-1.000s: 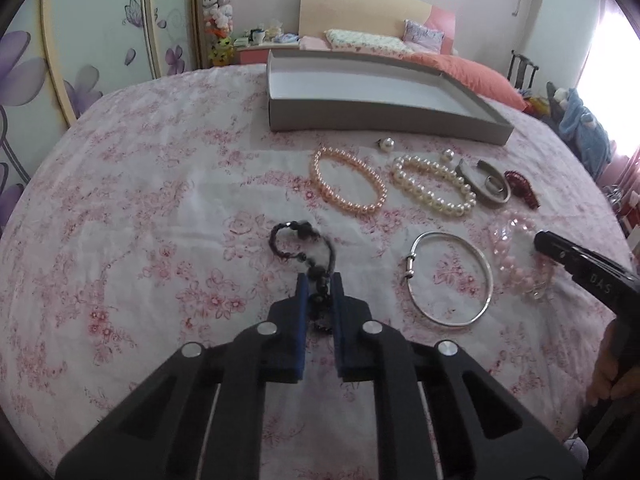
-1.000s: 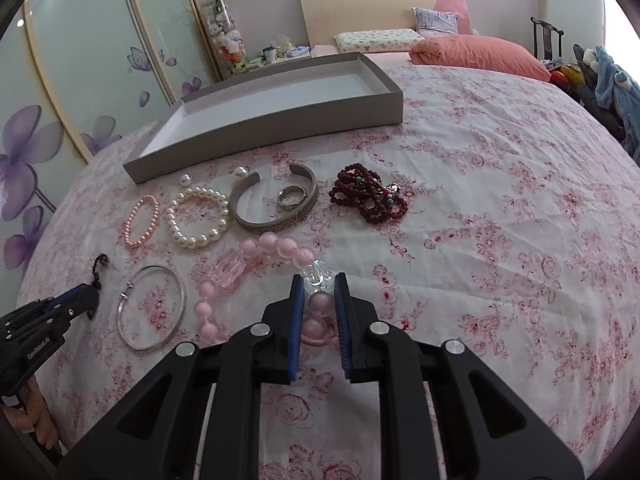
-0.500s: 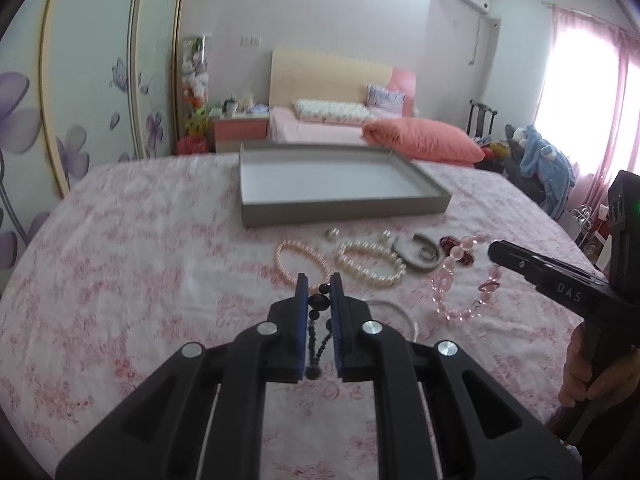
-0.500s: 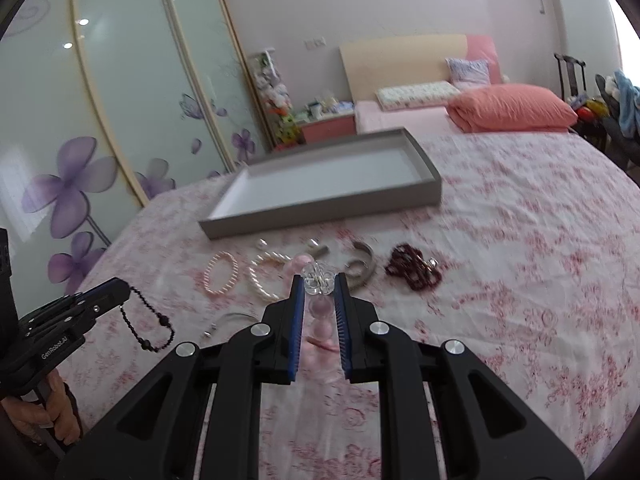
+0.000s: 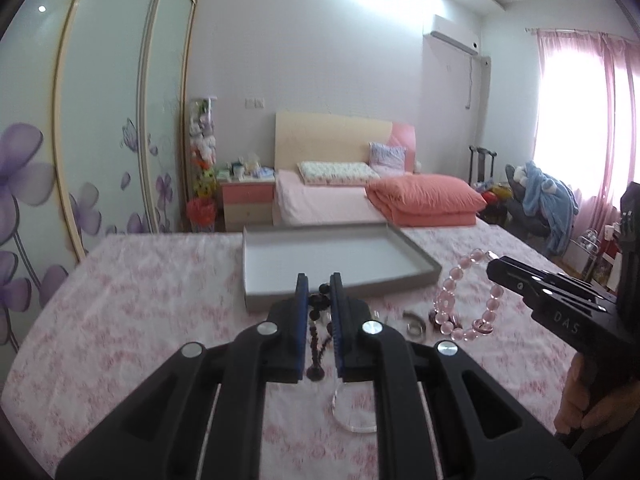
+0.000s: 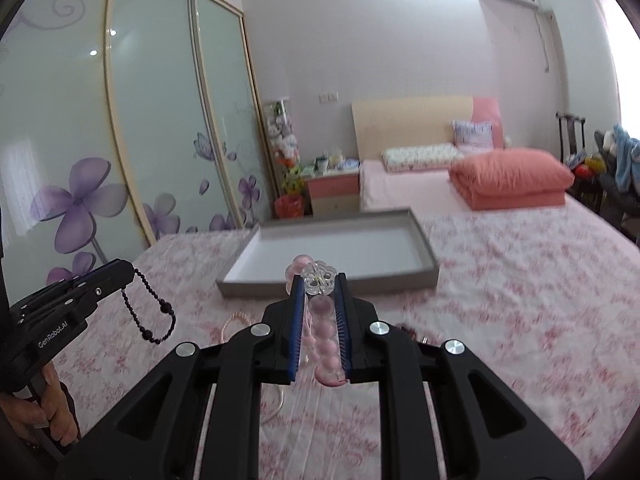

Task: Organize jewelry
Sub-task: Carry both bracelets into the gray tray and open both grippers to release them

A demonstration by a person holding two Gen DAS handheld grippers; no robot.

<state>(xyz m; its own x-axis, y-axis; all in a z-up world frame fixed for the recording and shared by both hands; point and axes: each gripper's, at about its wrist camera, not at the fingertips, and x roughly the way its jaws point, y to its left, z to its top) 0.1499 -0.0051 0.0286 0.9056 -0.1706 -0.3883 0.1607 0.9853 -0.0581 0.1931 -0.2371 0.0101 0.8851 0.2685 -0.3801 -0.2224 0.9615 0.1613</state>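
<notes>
Black bead bracelet (image 5: 318,322) pinched in left hand-held gripper (image 5: 319,292), pink bead bracelet (image 6: 326,336) clamped in right hand-held gripper (image 6: 319,286)

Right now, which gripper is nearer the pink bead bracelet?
Right. The right gripper is shut on the pink bead bracelet; the left gripper, holding a black bead strand, is apart beside it.

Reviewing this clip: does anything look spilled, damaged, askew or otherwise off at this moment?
Nothing stands out. The left gripper holds a black beaded bracelet and the right gripper holds a pink and clear beaded bracelet; both dangle intact above the pink floral bedspread. The shallow grey cardboard tray sits flat, nothing in it.
</notes>
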